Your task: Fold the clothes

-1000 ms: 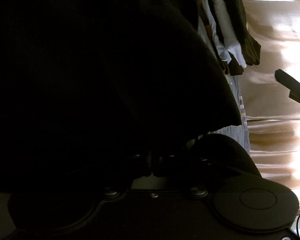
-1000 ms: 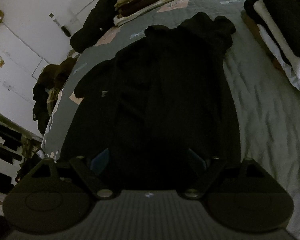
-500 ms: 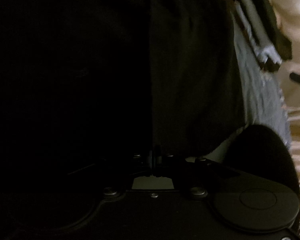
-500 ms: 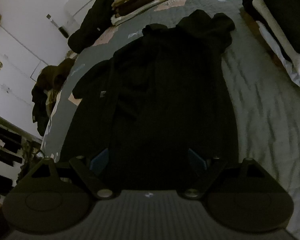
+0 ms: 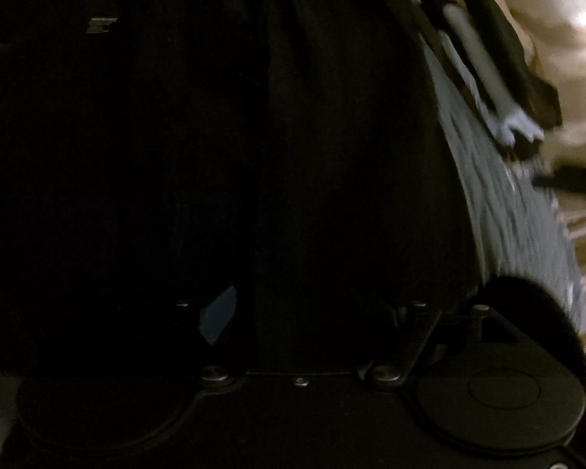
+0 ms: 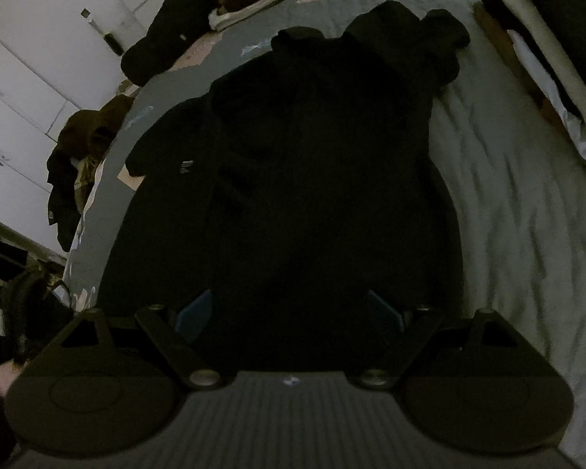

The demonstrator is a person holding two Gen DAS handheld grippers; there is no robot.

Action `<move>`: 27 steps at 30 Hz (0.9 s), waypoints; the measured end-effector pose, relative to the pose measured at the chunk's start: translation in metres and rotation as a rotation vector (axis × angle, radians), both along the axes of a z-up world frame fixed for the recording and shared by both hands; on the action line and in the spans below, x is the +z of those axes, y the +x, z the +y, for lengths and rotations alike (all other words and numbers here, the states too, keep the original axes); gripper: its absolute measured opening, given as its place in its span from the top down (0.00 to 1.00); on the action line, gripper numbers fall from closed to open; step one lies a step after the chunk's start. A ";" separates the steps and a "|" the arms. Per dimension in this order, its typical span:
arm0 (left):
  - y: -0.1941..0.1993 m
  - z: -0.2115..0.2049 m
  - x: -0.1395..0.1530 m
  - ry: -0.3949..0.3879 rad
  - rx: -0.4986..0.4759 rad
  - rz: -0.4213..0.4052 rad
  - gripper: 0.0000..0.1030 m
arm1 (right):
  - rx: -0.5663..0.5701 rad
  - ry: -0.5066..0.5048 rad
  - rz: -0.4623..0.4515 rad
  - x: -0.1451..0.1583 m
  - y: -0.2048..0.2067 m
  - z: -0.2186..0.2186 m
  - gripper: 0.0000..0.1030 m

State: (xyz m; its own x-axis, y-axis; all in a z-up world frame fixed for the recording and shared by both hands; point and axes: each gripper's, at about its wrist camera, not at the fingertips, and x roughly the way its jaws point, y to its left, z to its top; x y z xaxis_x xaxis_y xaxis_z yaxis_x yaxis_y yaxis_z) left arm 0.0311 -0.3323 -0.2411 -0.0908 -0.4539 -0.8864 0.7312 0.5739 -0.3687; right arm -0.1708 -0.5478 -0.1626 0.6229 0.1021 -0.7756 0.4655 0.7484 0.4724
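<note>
The left gripper [image 5: 304, 312] has just been opening its jaws, and they now stand apart above the black garment [image 6: 293, 179] with nothing pinched between them; one blue pad [image 5: 218, 318] shows on the left, while the other is lost in the dark cloth behind it. The right gripper [image 6: 289, 312] hangs with its jaws wide too, both blue pads visible and empty, right over the near hem. The garment lies spread lengthwise on the grey quilt [image 6: 508, 203], the hem towards the grippers and the bunched hood or collar end at the far side; one long side looks already turned in over the body, with a small label showing near that edge. From this I judge that a lengthwise fold has been laid down and let go, and the step in hand is the change of grip between folds. The next move probably calls for both grippers to come down on the near hem, one at each corner, pinch through all the layers, and carry that edge up and over towards the far end. The cloth looks thick and limp, so a shallow pinch may catch only the top layer and pull the fold apart. Stacks of folded clothes [image 6: 547, 51] lie along the quilt's right side, well clear of the work.
</note>
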 end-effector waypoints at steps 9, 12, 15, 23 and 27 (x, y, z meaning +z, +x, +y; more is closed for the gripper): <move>0.015 -0.048 -0.058 0.059 0.026 -0.055 0.31 | -0.019 0.004 0.030 -0.005 -0.003 -0.007 0.16; 0.011 -0.049 -0.058 0.037 0.022 -0.028 0.66 | -0.014 0.011 0.029 -0.005 0.000 -0.007 0.16; 0.006 -0.050 -0.054 0.012 0.005 0.004 0.93 | -0.007 0.013 0.028 -0.006 0.003 -0.005 0.16; -0.014 -0.037 -0.037 -0.040 0.005 0.132 0.95 | 0.008 0.029 0.010 -0.007 0.010 0.003 0.16; -0.013 -0.029 -0.038 0.037 0.053 0.067 0.77 | 0.017 0.027 0.002 -0.004 0.013 0.008 0.16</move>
State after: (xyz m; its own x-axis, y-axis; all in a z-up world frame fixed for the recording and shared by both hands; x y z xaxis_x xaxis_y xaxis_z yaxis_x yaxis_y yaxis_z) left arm 0.0177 -0.3618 -0.2791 -0.1274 -0.4267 -0.8954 0.6738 0.6252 -0.3938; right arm -0.1576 -0.5398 -0.1671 0.6194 0.1334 -0.7736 0.4539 0.7432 0.4916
